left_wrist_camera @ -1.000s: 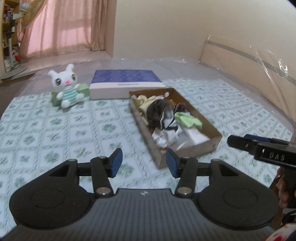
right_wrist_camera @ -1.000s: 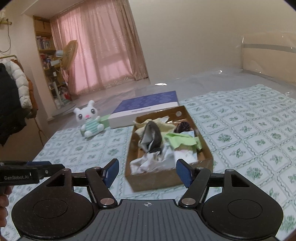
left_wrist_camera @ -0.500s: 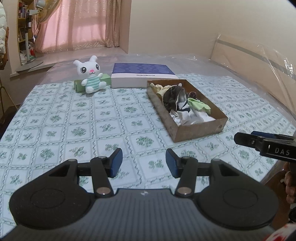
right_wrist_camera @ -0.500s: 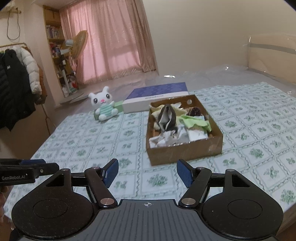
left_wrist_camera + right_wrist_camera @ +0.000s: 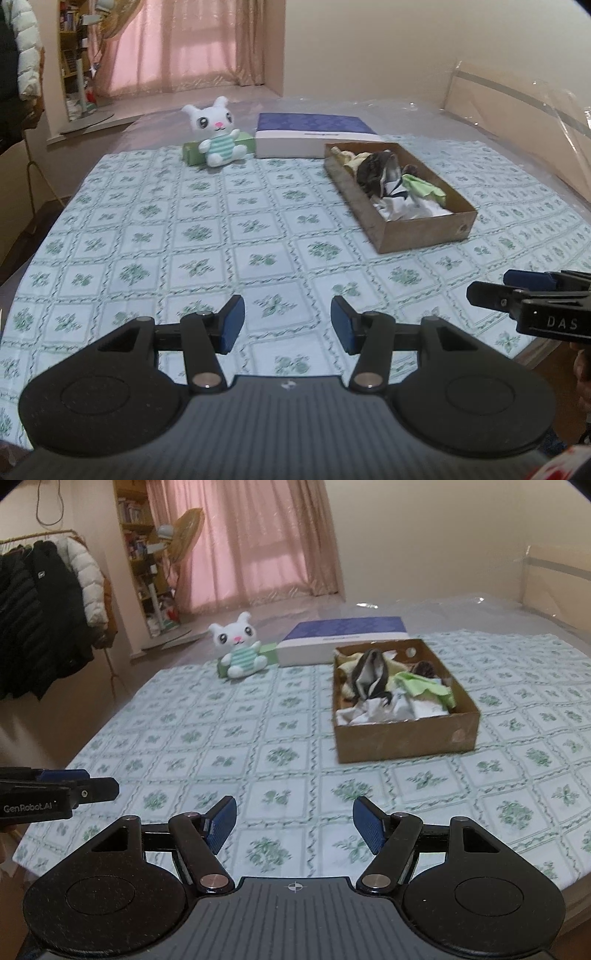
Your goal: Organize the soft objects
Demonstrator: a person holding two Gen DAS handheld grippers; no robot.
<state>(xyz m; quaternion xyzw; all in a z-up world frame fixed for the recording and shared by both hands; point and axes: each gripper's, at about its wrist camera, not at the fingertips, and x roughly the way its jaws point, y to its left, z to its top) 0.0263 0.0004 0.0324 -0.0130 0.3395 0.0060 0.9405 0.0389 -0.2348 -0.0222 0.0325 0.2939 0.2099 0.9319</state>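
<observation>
On left gripper [image 5: 92, 792] "GenRobot.AI"; right gripper [image 5: 517, 291] "DAS".

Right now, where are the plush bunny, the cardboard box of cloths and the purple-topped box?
plush bunny [image 5: 221, 142], left wrist view, on its striped belly.
cardboard box [image 5: 406, 738], right wrist view, on its near outer wall.
purple-topped box [image 5: 314, 123], left wrist view, on its patterned lid.
</observation>
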